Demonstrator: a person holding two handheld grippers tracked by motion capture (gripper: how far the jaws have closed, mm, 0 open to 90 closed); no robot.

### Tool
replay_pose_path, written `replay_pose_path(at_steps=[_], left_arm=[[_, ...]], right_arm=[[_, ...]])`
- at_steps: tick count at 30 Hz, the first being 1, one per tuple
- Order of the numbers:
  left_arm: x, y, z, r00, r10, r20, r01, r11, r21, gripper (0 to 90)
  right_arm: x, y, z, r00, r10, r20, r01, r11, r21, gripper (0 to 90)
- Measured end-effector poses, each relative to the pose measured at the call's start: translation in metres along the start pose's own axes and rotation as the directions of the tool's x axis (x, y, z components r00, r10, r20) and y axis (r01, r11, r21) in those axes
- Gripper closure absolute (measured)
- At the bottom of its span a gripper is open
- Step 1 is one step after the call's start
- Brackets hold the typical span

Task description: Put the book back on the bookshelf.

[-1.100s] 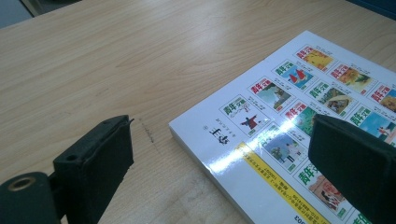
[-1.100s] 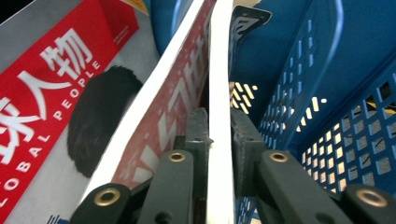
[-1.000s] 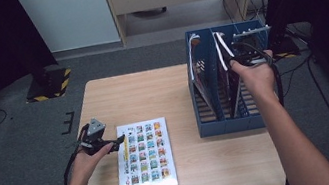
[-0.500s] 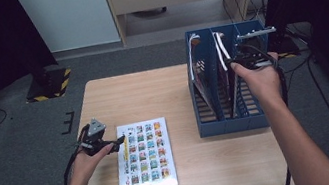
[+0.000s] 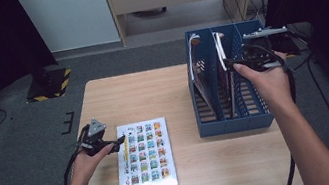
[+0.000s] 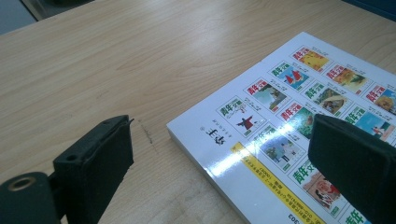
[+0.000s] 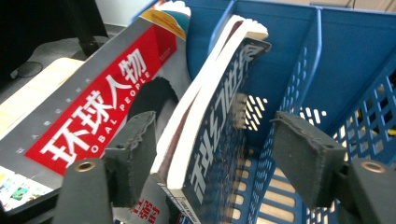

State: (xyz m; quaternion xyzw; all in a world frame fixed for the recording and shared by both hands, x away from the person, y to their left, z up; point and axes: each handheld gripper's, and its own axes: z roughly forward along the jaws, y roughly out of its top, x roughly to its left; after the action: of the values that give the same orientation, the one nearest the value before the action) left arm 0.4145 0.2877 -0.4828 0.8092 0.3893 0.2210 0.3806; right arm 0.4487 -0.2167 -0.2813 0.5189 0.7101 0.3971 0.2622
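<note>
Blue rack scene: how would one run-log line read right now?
right gripper: fingers just opening around dark-blue book in blue rack | left gripper: open beside flat book | table

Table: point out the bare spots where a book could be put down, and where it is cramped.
Table: the far left stretch beyond the book is bare, as is the strip between book and rack, and the near right corner below the rack. Crowded: the rack's left slots, holding magazines, with the right gripper above.

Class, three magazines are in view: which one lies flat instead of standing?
The picture-grid magazine lies flat on the table. The other two stand in the blue rack.
</note>
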Motion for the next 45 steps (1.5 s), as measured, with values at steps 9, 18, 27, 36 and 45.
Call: replay_pose_path(at_steps=[9, 18, 27, 36, 45], left_arm=[[-0.002, -0.002, 0.002, 0.9998, 0.019, -0.001, -0.019, 0.9997, 0.013, 5.9], [-0.004, -0.003, 0.005, 0.9995, 0.032, 0.001, -0.032, 0.9992, 0.023, 5.8], [-0.002, -0.004, 0.003, 0.9997, 0.026, -0.001, -0.026, 0.9995, 0.017, 5.8], [-0.002, -0.004, 0.004, 0.9997, 0.023, -0.003, -0.022, 0.9996, 0.018, 5.7], [-0.002, -0.004, 0.004, 0.9996, 0.027, -0.003, -0.027, 0.9994, 0.022, 5.7]], right_arm=[[0.007, -0.002, -0.005, 0.9960, -0.064, -0.062, 0.061, 0.996, -0.061, 20.9], [0.019, -0.008, -0.013, 0.9842, -0.140, -0.108, 0.131, 0.987, -0.090, 16.6], [0.024, -0.016, -0.013, 0.9789, -0.168, -0.117, 0.159, 0.984, -0.083, 15.5], [0.022, -0.035, -0.017, 0.9806, -0.153, -0.122, 0.144, 0.986, -0.083, 11.8], [0.019, -0.062, -0.010, 0.9824, -0.149, -0.112, 0.144, 0.988, -0.050, 9.7]])
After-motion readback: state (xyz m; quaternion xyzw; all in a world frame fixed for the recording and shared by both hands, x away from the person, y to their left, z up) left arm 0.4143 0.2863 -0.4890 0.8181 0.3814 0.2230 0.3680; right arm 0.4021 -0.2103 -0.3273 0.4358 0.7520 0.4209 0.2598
